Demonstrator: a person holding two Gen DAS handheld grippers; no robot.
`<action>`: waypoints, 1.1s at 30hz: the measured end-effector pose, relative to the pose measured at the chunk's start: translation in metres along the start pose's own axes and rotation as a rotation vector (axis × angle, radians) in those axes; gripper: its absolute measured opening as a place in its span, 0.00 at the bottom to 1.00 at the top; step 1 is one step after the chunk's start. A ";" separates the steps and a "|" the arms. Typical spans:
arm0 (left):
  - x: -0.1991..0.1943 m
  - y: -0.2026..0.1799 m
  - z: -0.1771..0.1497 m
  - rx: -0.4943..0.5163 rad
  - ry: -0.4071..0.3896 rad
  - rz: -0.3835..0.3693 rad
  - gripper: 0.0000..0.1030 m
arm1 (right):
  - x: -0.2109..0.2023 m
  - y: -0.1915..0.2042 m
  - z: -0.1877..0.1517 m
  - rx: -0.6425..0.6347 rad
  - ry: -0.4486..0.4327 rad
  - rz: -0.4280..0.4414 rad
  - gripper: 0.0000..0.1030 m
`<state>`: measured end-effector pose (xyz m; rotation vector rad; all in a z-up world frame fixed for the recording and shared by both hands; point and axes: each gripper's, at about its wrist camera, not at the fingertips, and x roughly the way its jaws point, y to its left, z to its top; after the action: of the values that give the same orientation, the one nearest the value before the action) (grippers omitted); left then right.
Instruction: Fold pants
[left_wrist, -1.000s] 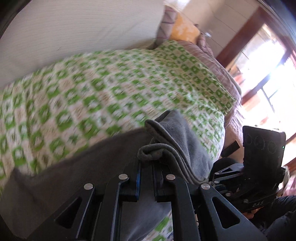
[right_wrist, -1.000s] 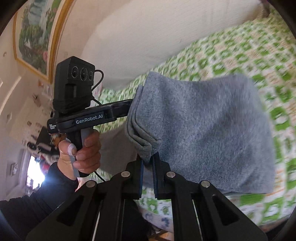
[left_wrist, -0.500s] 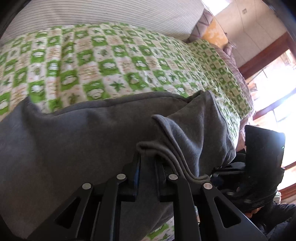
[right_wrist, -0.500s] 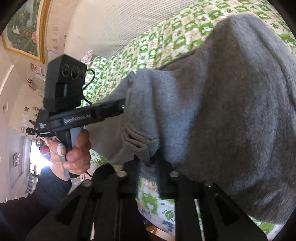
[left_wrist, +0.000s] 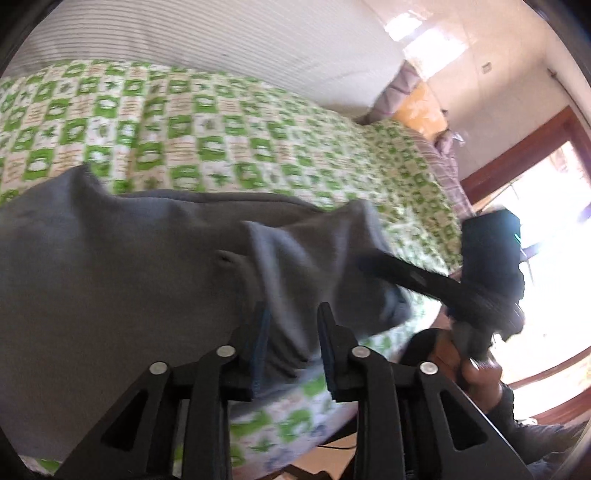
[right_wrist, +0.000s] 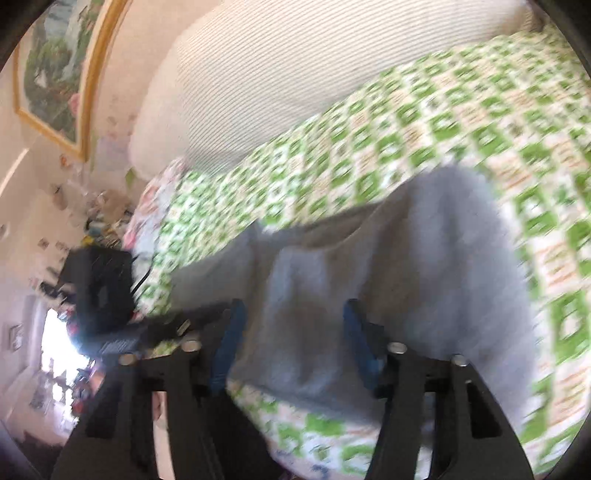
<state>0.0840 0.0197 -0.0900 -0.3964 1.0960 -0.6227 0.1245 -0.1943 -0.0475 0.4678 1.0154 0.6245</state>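
The grey pants (left_wrist: 110, 277) lie folded on the green-and-white checked bed cover (left_wrist: 221, 129), near its front edge. My left gripper (left_wrist: 291, 310) has its jaws opening; a loose grey fold hangs between them without being pinched. In the right wrist view the pants (right_wrist: 443, 277) spread to the right, and my right gripper (right_wrist: 293, 304) is also opening, its blue pads standing clear on either side of the cloth's near edge. The right gripper's black camera housing (left_wrist: 491, 251) shows at the pants' right corner, with a hand (left_wrist: 480, 376) under it.
A white striped headboard cushion (right_wrist: 295, 74) backs the bed. Orange and purple pillows (left_wrist: 421, 107) lie at its far end by a wooden door frame (left_wrist: 517, 155). A framed painting (right_wrist: 51, 74) hangs on the left wall. The bed's edge drops off just below the grippers.
Both grippers were shut on the pants' folded edge and have spread their jaws. The pants have come down from hanging in the air to lying on the bed cover.
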 end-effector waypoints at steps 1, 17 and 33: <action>0.004 -0.009 -0.001 0.012 0.006 -0.021 0.27 | -0.001 -0.005 0.005 0.005 -0.005 -0.023 0.35; 0.047 0.007 -0.039 -0.142 0.045 0.062 0.33 | 0.050 0.021 0.032 -0.261 0.153 -0.162 0.63; 0.040 0.024 -0.062 -0.262 0.012 0.063 0.03 | 0.130 0.019 0.021 -0.320 0.345 -0.135 0.06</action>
<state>0.0462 0.0123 -0.1579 -0.5823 1.2015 -0.4264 0.1875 -0.0942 -0.1082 0.0073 1.2338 0.7453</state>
